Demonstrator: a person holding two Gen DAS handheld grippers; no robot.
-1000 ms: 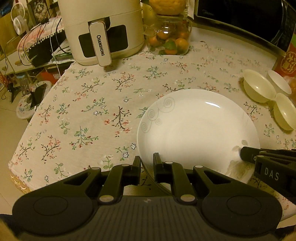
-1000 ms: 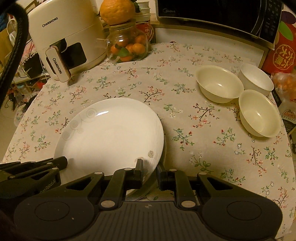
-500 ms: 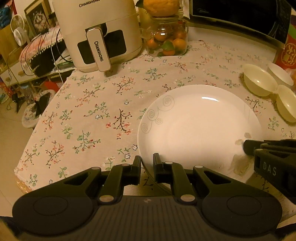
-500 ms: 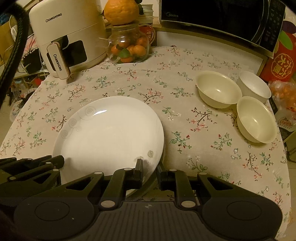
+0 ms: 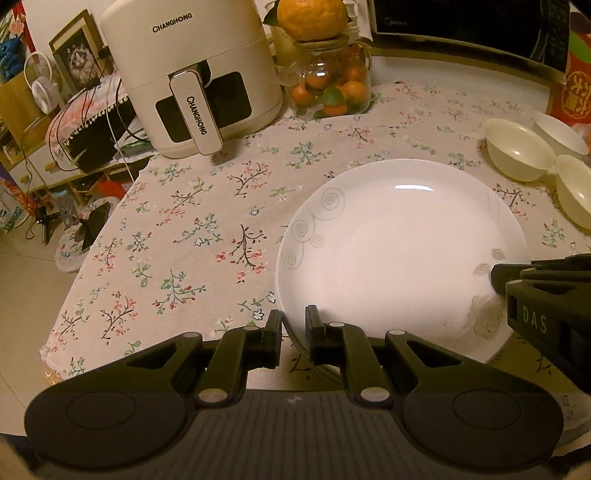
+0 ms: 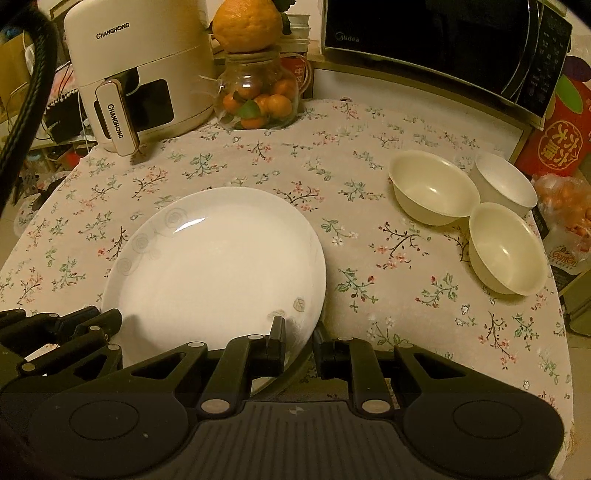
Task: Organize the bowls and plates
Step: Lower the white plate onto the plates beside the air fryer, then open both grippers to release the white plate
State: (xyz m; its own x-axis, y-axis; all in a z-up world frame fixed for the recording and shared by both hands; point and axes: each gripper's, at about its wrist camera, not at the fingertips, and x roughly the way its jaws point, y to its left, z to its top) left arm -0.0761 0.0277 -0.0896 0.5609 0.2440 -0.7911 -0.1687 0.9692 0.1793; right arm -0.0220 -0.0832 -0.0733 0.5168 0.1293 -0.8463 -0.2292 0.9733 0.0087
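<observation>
Floral cloth is spread over the surface (image 6: 369, 192), which is seen under warm, dim light. Nearest the cameras, the left tongs (image 5: 293, 326) are clamped on the near-left rim of a white plate (image 5: 399, 251), the rim being pinched between the two fingers. The right tongs (image 6: 299, 341) are clamped on the plate's near-right rim, where a small leaf print is seen. The plate (image 6: 218, 266) is thus gripped on both sides above the near part of the surface; whether it touches the cloth cannot be told. Grey spiral marks are seen on its left rim. Further right, three cream bowls (image 6: 434, 194) are grouped close together, well apart from the plate. At the far edge, a white air fryer (image 6: 140, 74) marked CHANGHONG is placed on the left, with a glass jar (image 6: 260, 98) of small oranges just beside it and a large citrus fruit (image 6: 247, 24) resting on top of the jar. A black microwave (image 6: 443, 40) is seen behind, to the right.
</observation>
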